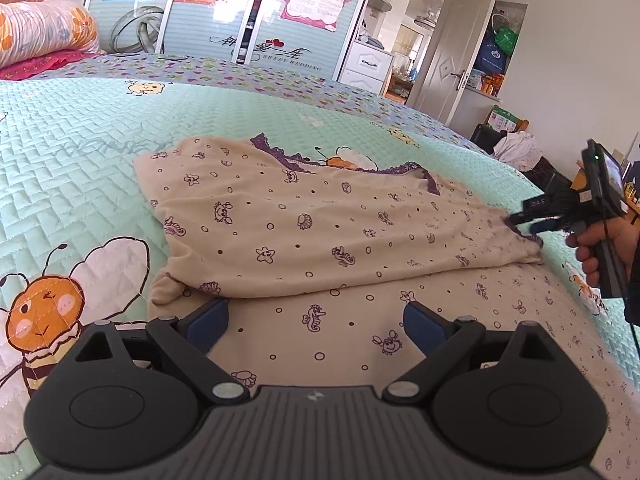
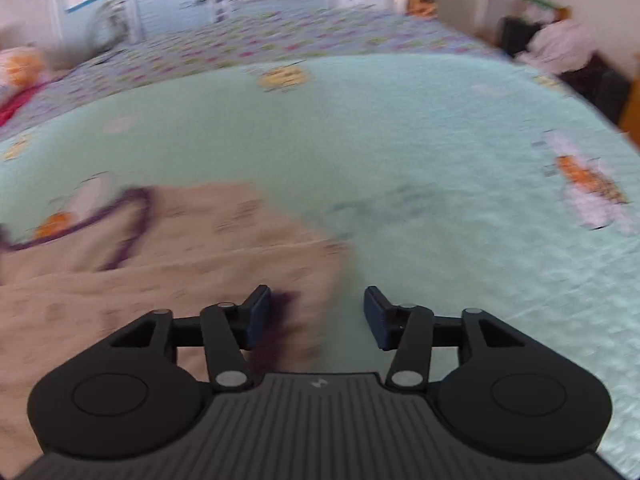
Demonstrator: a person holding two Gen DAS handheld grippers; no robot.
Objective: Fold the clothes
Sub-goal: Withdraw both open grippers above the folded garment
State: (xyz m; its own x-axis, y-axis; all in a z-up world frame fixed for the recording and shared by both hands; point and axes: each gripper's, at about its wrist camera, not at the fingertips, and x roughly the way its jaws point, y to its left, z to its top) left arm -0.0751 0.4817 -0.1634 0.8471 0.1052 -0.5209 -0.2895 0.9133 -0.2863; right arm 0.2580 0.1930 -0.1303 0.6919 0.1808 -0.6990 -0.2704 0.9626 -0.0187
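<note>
A bedroom, with a mint green quilted bedspread (image 1: 80, 152) printed with cartoon bees covering the bed, and a pale blue wardrobe (image 1: 248, 12) behind it. A cream garment (image 1: 304, 224) with small purple sea-creature prints and purple lace trim lies on the bedspread, its upper part folded over its lower part.

The left wrist view is sharp and shows the whole fold, plus the person's hand (image 1: 600, 248) holding the right gripper (image 1: 520, 226) at the garment's right corner. The right wrist view is blurred and shows mainly bare bedspread ahead, with the garment to that gripper's left.

The left gripper (image 1: 316, 320) has its 2 blue pads spread wide, just above the lower layer ahead of the fold edge, pinching nothing. The right gripper's pads stand apart, the dark lace corner (image 2: 280, 312) just beside its left pad (image 2: 256, 318); whether they touch is unclear.
</note>
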